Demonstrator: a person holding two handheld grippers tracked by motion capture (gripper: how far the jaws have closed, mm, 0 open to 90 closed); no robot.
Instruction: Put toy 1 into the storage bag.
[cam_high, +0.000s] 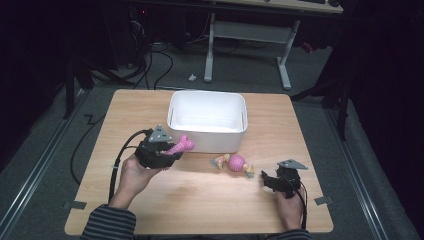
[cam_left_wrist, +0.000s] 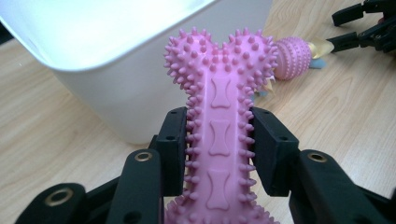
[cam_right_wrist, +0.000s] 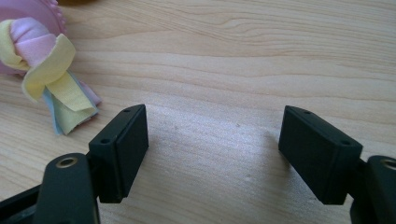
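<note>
A pink spiky bone toy (cam_left_wrist: 218, 126) is clamped at its shaft by my left gripper (cam_left_wrist: 219, 149), its knobbed end pointing at the white bin (cam_left_wrist: 116, 88). In the high view that left gripper (cam_high: 172, 150) holds the bone toy (cam_high: 181, 146) just in front of the bin (cam_high: 207, 137), a little above the table. A pink ball toy with pastel fabric strips (cam_high: 235, 163) lies on the wood between the hands. My right gripper (cam_high: 265, 180) rests low on the table to the right of the ball toy, open with bare wood between its jaws (cam_right_wrist: 212, 149). The ball toy's fabric strips (cam_right_wrist: 51, 79) lie to its upper left.
The wooden table (cam_high: 200, 200) has free surface in front and on both sides of the bin. Beyond the far edge are a white desk frame (cam_high: 247, 35) and cables on the grey floor. Dark floor rails run along both sides.
</note>
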